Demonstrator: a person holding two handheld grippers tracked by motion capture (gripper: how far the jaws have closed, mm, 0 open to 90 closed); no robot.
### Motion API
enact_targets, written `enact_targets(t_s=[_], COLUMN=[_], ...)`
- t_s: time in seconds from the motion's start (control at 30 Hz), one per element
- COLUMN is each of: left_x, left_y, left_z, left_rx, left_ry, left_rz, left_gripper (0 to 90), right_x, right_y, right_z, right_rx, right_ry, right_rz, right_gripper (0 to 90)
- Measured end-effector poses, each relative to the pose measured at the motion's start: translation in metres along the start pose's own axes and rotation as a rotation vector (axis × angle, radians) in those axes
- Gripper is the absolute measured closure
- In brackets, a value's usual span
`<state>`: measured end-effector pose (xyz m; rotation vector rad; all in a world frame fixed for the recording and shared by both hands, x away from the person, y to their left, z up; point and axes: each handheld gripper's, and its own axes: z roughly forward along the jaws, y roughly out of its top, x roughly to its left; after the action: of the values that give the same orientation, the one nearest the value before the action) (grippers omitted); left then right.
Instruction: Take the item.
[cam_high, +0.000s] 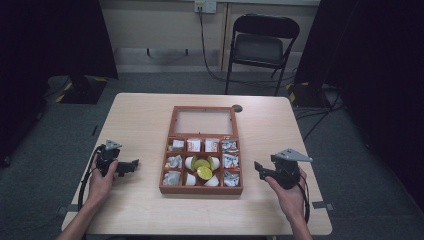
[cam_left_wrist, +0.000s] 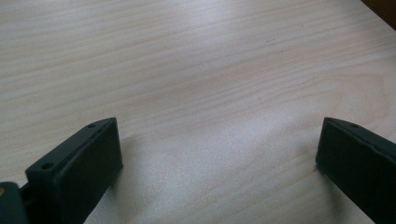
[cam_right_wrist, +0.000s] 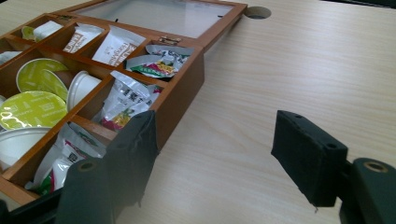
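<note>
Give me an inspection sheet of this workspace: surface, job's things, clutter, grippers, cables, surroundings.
Surface: light wooden table, with a round cable hole near the far edge.
Job's things: wooden box at mid-table, its glass lid folded flat open behind it; sachets in the side and far compartments, white capsules with yellow-green lids in the middle ones.
Clutter: nothing seen.
Grippers: left gripper open, left of the box; right gripper open, right of the box; both empty, each in a hand.
Cables: one trails from each gripper; another runs from a wall socket to the floor.
Surroundings: black folding chair, dark curtains, grey carpet.
</note>
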<state>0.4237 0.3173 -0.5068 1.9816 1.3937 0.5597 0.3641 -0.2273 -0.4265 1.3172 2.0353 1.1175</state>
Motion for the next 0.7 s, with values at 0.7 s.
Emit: enact_targets(t_s=[0.7], left_x=[0.000], left_y=[0.000], left_z=[0.000], left_rx=[0.000], left_ry=[0.000], left_rz=[-0.001], left_gripper=[0.0], right_x=[0.040], right_y=[0.027], right_z=[0.021], right_rx=[0.003], right_ry=[0.106], right_rz=[-0.067], right_gripper=[34.7])
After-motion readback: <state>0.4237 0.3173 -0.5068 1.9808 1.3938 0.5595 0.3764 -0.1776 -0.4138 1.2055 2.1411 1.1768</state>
